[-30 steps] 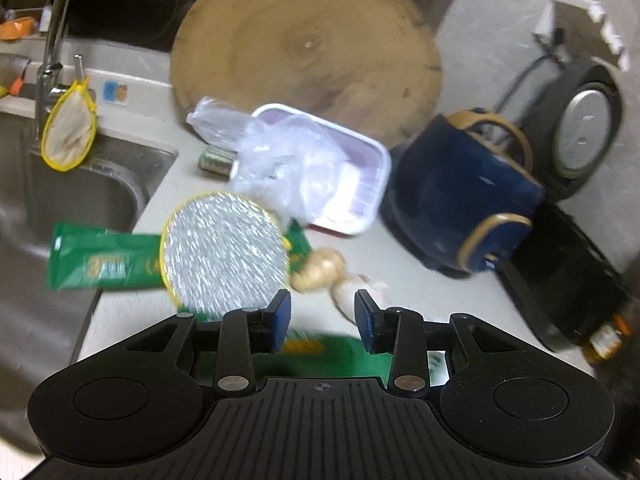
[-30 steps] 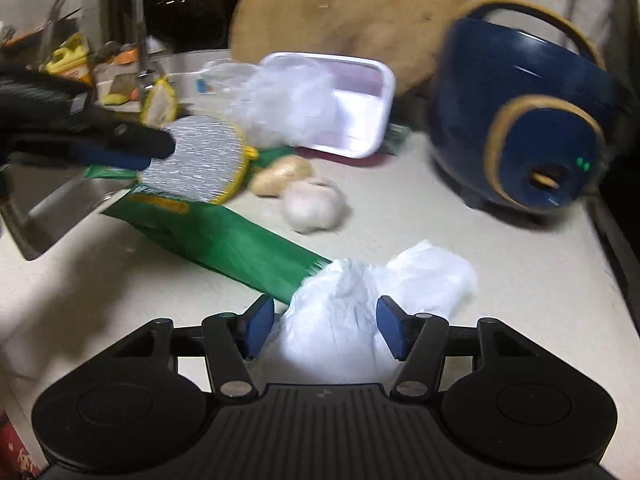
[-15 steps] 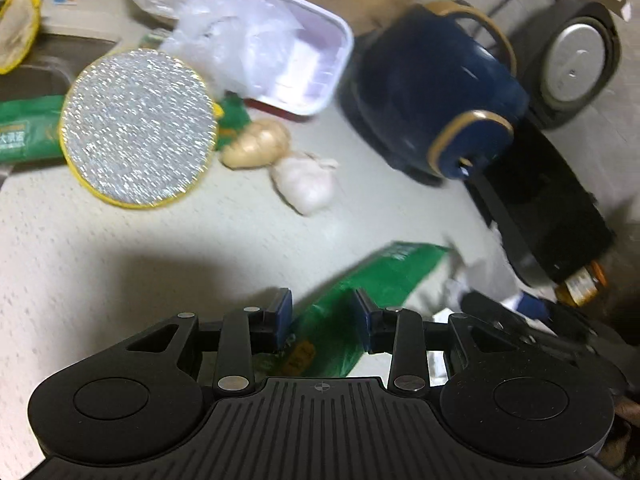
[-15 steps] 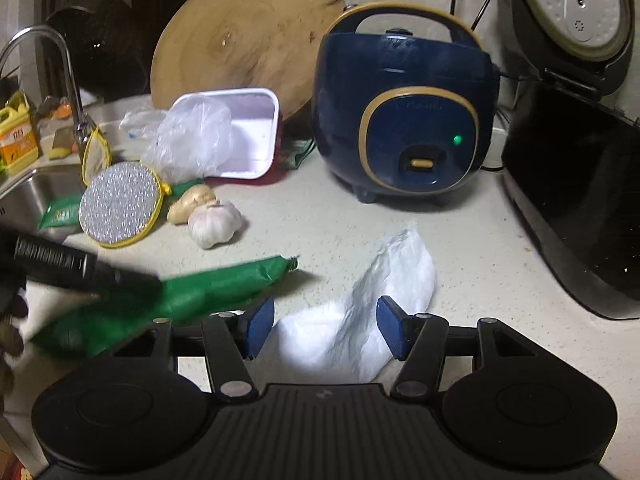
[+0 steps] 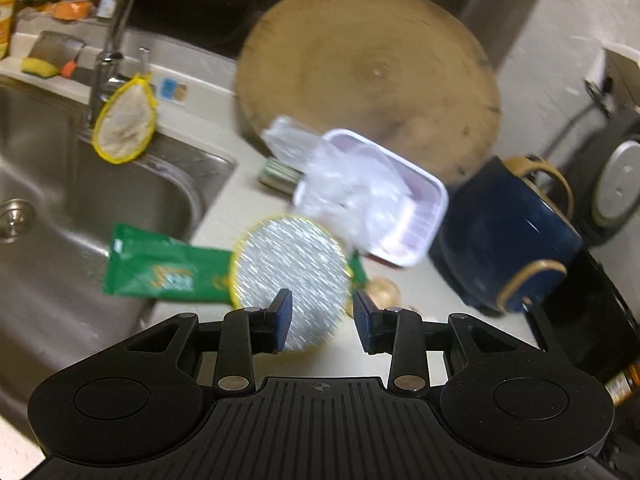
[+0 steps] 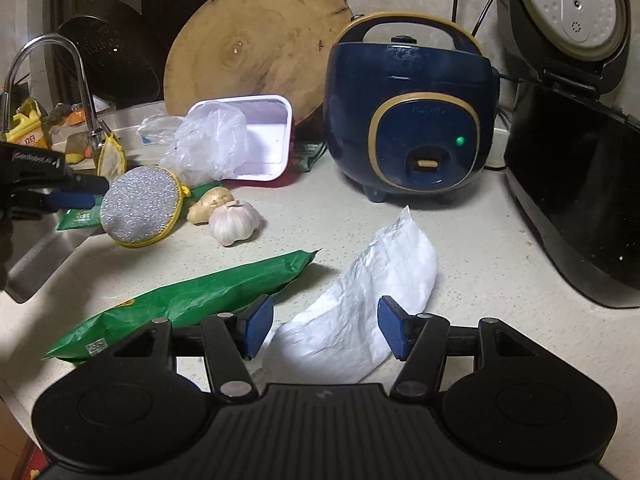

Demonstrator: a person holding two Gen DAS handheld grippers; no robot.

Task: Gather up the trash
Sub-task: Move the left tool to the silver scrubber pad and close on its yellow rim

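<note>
My right gripper (image 6: pixel 324 326) is open and empty, its jaws on either side of a crumpled white bag (image 6: pixel 360 304) on the counter. A long green wrapper (image 6: pixel 188 300) lies on the counter just left of it. My left gripper (image 5: pixel 323 316) is open and empty, hovering over a round silver scrubber (image 5: pixel 292 276); it also shows at the left of the right wrist view (image 6: pixel 76 192). A second green wrapper (image 5: pixel 164 272) lies under the scrubber and hangs over the sink edge. A clear plastic bag (image 6: pixel 208 144) rests in a white foam tray (image 6: pixel 268 140).
A blue rice cooker (image 6: pixel 412 120) and a black cooker (image 6: pixel 576 200) stand at the right. A round wooden board (image 6: pixel 252 44) leans at the back. Garlic (image 6: pixel 234 222) and ginger (image 6: pixel 210 202) lie mid-counter. The sink (image 5: pixel 60 200) and tap (image 5: pixel 116 32) are on the left.
My left gripper let go of the long green wrapper, which now lies beside the white bag, and swung back left over the scrubber. The right gripper stays open over the white bag.
</note>
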